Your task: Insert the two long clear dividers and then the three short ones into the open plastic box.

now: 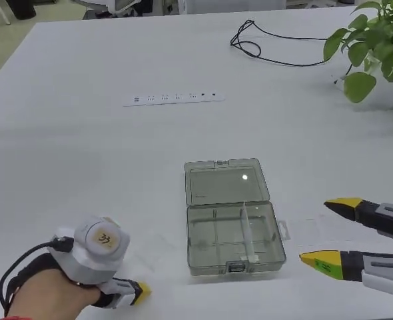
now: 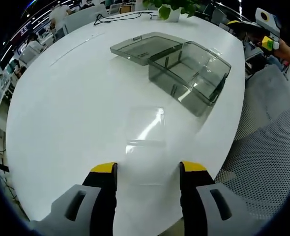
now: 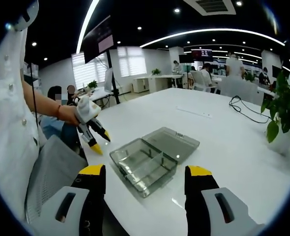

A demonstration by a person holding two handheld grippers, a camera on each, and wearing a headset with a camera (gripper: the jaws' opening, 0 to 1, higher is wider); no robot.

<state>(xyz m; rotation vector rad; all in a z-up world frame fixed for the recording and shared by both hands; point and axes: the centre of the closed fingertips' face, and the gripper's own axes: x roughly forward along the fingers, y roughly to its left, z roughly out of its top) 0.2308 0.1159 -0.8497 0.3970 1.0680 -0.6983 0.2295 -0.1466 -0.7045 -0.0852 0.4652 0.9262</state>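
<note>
white table [image 1: 63, 153], box [image 1: 210, 264] (open), power strip [image 1: 173, 98]

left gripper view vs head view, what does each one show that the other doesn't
Left gripper view: a flat clear divider lying on the table just ahead of the open left gripper, and a mesh chair. Head view: an upright divider standing inside the open plastic box, and a power strip. Both: the box, the table and the plant.
</note>
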